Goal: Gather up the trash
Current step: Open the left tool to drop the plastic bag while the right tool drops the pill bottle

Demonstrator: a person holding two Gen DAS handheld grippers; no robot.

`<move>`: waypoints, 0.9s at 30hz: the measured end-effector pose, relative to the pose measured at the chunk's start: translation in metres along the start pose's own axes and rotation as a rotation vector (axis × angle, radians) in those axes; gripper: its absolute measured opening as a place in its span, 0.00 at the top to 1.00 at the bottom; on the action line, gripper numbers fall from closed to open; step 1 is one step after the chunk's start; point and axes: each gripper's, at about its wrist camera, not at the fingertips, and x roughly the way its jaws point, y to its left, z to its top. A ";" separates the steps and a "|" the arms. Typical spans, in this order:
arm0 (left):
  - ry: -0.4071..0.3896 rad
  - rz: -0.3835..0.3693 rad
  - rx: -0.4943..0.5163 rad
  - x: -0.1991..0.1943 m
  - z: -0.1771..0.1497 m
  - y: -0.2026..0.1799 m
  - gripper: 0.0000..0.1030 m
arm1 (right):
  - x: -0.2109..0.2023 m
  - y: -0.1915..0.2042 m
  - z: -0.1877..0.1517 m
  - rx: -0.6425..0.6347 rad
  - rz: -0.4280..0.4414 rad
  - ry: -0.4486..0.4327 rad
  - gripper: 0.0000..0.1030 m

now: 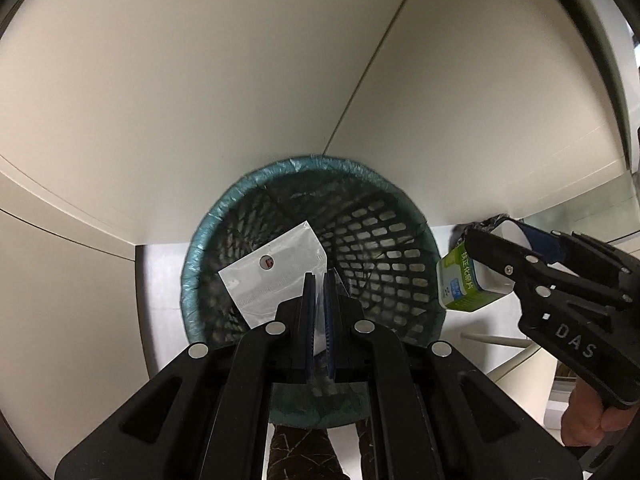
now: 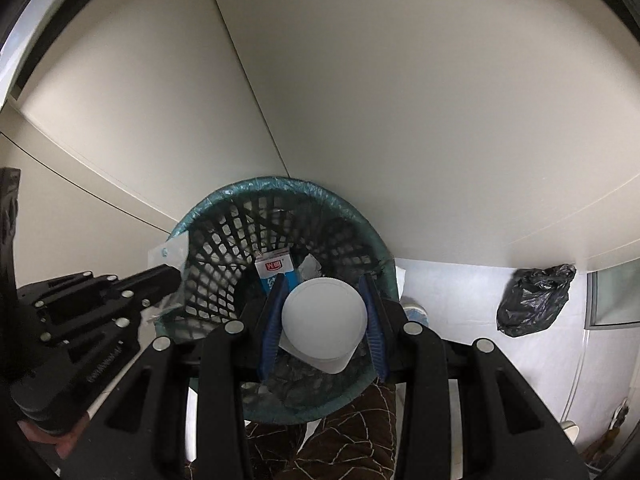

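My left gripper pinches the flat plastic packet over the wastebasket mid-frame, while my right gripper clamps the white bottle above its mouth.

White floor bears basket; black bag.
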 end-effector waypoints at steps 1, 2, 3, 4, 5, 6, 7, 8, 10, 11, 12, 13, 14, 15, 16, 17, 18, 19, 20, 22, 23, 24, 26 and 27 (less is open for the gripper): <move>0.003 -0.003 -0.003 0.003 -0.001 0.000 0.97 | 0.003 -0.001 0.000 0.001 0.004 0.006 0.66; 0.005 -0.006 -0.003 0.007 -0.001 0.001 0.97 | 0.005 0.000 -0.002 0.000 0.005 0.009 0.66; 0.006 -0.008 -0.002 0.010 -0.002 0.001 0.96 | 0.007 0.000 -0.002 -0.003 0.004 0.014 0.66; 0.006 -0.004 -0.002 0.014 -0.002 0.001 0.96 | 0.009 -0.001 -0.003 -0.005 0.005 0.018 0.66; 0.011 -0.001 -0.002 0.017 -0.002 0.000 0.94 | 0.011 -0.001 -0.003 -0.007 0.006 0.024 0.66; 0.018 -0.001 -0.002 0.019 -0.002 -0.001 0.93 | 0.012 -0.001 -0.003 -0.012 0.007 0.027 0.66; 0.024 0.008 -0.006 0.021 -0.001 -0.001 0.90 | 0.012 -0.002 -0.003 -0.014 0.009 0.029 0.66; 0.023 0.014 -0.010 0.022 -0.001 -0.001 0.90 | 0.013 -0.003 -0.004 -0.016 0.013 0.032 0.66; 0.025 0.021 -0.018 0.026 -0.002 -0.001 0.87 | 0.014 -0.005 -0.003 -0.022 0.014 0.038 0.66; 0.028 0.024 -0.022 0.027 -0.002 0.000 0.84 | 0.016 -0.006 -0.003 -0.022 0.015 0.041 0.66; 0.031 0.027 -0.027 0.028 -0.003 0.000 0.84 | 0.016 -0.007 -0.003 -0.021 0.017 0.043 0.66; 0.031 0.030 -0.030 0.029 -0.003 0.001 0.79 | 0.016 -0.009 -0.002 -0.021 0.018 0.043 0.66; 0.030 0.035 -0.036 0.029 -0.004 0.001 0.69 | 0.015 -0.010 -0.002 -0.024 0.019 0.044 0.66; 0.025 0.036 -0.046 0.028 -0.004 0.002 0.65 | 0.015 -0.010 -0.001 -0.028 0.021 0.045 0.66; 0.022 0.035 -0.053 0.027 -0.005 0.003 0.61 | 0.015 -0.011 -0.001 -0.032 0.023 0.046 0.66; 0.020 0.033 -0.057 0.025 -0.006 0.004 0.58 | 0.016 -0.011 -0.001 -0.033 0.026 0.049 0.66; 0.016 0.036 -0.054 0.024 -0.007 0.004 0.55 | 0.016 -0.011 -0.001 -0.034 0.030 0.054 0.66; 0.010 0.044 -0.048 0.021 -0.008 0.005 0.48 | 0.016 -0.011 -0.001 -0.039 0.033 0.057 0.66; 0.005 0.051 -0.046 0.020 -0.008 0.005 0.42 | 0.017 -0.009 -0.001 -0.047 0.035 0.057 0.66; -0.005 0.059 -0.054 0.016 -0.009 0.008 0.36 | 0.016 -0.007 0.000 -0.056 0.042 0.055 0.66; -0.006 0.061 -0.061 0.015 -0.010 0.011 0.31 | 0.017 -0.006 0.000 -0.058 0.044 0.055 0.66; -0.009 0.065 -0.069 0.013 -0.011 0.014 0.28 | 0.017 -0.004 0.000 -0.060 0.049 0.056 0.66; -0.016 0.073 -0.078 0.011 -0.013 0.019 0.20 | 0.018 0.001 0.000 -0.069 0.055 0.053 0.66; -0.017 0.080 -0.084 0.010 -0.014 0.022 0.17 | 0.019 0.004 0.000 -0.073 0.058 0.052 0.66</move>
